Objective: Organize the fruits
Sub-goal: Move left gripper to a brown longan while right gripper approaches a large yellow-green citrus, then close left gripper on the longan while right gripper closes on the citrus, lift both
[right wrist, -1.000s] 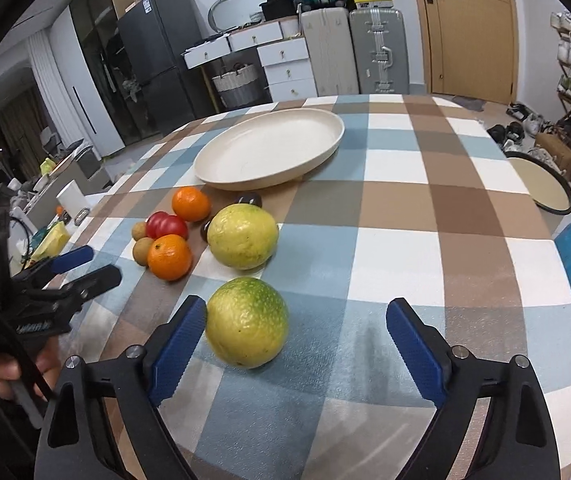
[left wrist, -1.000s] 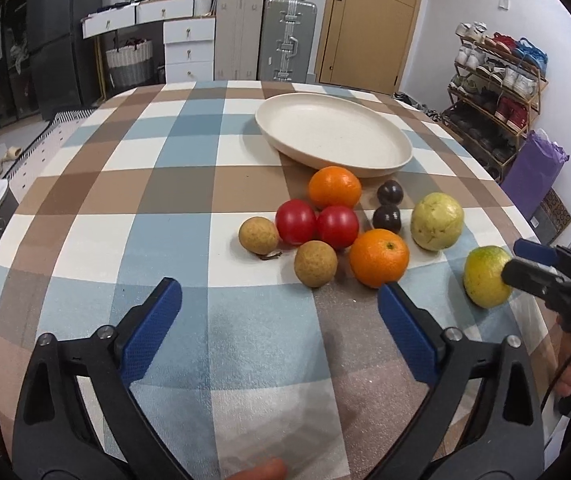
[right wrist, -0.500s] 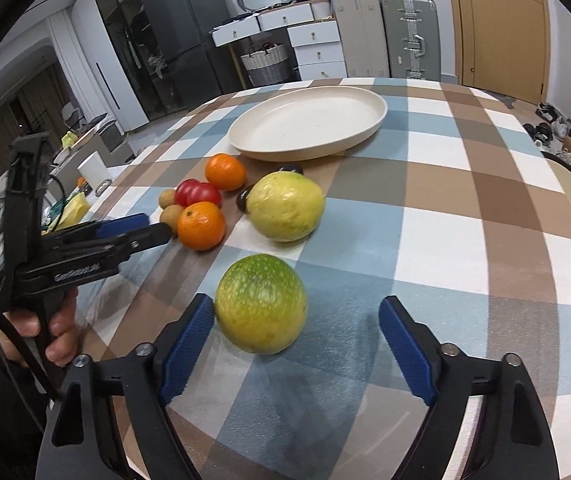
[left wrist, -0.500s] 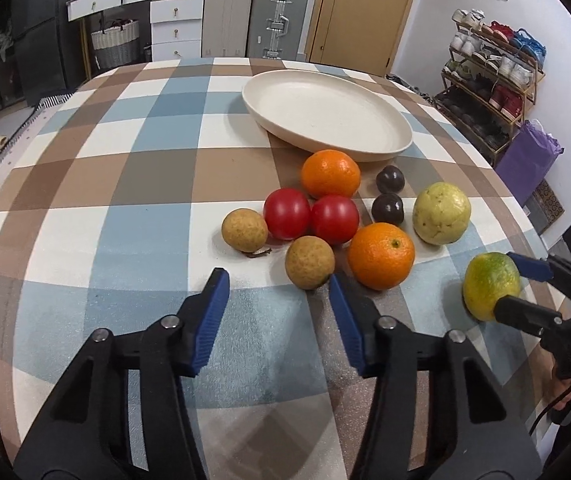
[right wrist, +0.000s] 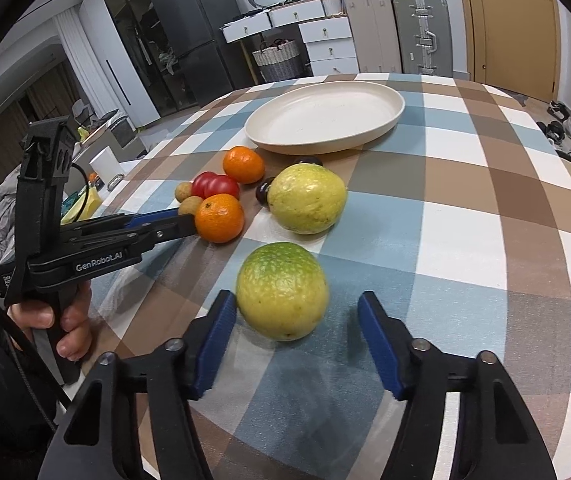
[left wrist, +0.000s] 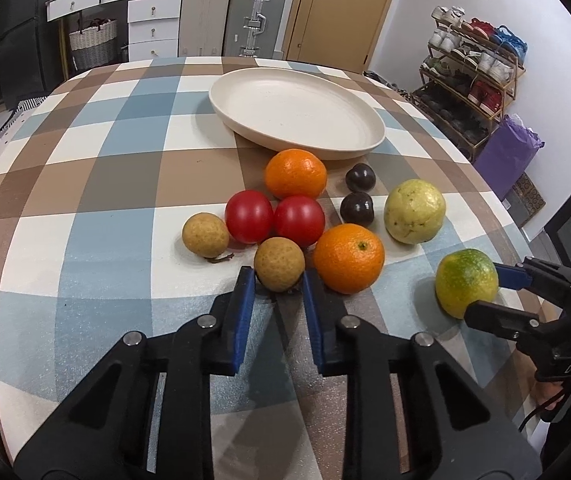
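Note:
A cluster of fruit lies on the checked tablecloth in front of an empty cream plate (left wrist: 297, 110): two oranges (left wrist: 348, 258), two red tomatoes (left wrist: 299, 220), two small brown longans, two dark plums (left wrist: 357, 209) and a yellow passion fruit (left wrist: 414, 211). My left gripper (left wrist: 276, 277) has its blue fingers narrowed on either side of the near longan (left wrist: 279, 264), just reaching it. My right gripper (right wrist: 295, 308) is open around a green-yellow passion fruit (right wrist: 282, 290), its left finger close to the fruit and its right finger apart from it.
The table's right edge runs close behind the green-yellow fruit (left wrist: 466, 282). The near orange sits right beside the left gripper's right finger. Suitcases, drawers and a shoe rack (left wrist: 473, 80) stand beyond the table.
My left gripper moved forward to the near longan and its fingers narrowed a lot. My right gripper moved forward so the green-yellow fruit sits between its fingers.

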The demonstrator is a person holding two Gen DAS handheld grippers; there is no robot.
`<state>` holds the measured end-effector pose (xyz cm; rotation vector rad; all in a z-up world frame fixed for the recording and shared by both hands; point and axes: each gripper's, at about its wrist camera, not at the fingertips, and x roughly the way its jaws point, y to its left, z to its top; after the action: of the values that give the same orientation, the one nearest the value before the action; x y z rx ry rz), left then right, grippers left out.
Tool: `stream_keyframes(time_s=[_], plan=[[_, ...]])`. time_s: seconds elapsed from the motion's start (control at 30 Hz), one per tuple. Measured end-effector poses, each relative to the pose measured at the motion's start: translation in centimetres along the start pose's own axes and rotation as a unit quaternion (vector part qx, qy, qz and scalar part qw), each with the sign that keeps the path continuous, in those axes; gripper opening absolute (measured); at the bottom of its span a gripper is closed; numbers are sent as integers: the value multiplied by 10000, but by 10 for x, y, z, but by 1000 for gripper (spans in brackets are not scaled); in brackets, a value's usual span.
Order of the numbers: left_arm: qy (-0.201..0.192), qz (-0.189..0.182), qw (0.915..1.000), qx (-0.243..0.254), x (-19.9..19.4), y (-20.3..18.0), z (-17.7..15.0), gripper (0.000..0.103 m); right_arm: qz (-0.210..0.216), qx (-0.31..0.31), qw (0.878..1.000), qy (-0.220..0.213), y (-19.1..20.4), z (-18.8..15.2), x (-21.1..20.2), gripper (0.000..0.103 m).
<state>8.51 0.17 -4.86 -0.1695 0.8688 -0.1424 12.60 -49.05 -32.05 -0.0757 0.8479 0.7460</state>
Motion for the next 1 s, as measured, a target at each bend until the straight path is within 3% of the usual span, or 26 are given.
stream_keyframes(time_s=[0.17,1.0], plan=[[-89,-64,9999,62,-5,-3,-1,21,75,3,10000,-14,3,2,3,49],[-117,-246,9996,106,-11,-3,-5,22,108,-5,9996,-255,-3,4,-7,48]])
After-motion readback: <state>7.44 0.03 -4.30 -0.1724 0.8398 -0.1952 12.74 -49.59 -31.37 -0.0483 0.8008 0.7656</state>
